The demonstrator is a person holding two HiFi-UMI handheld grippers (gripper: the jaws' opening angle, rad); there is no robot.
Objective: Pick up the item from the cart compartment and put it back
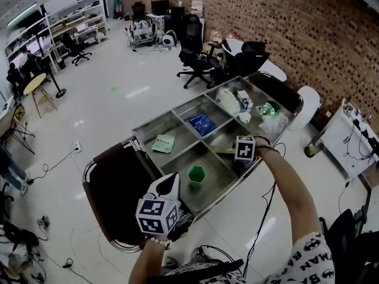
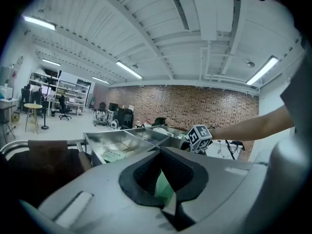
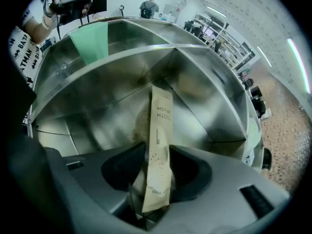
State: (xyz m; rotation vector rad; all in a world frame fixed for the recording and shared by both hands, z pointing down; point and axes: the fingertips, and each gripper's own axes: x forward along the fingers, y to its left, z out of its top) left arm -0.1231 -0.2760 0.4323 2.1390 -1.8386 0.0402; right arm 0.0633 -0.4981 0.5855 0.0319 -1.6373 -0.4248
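The right gripper (image 3: 157, 182) pinches the lower end of a long tan paper packet (image 3: 160, 140), which runs straight out from its jaws into a steel compartment by the near edge of the cart (image 1: 177, 114), towards the right-hand corner. Whether the packet's far end touches the compartment floor cannot be told. The left gripper (image 1: 170, 184) hangs at the near edge towards the left corner, jaws pressed together on nothing, with a green cup (image 1: 196, 175) just beyond its tips in the next compartment.
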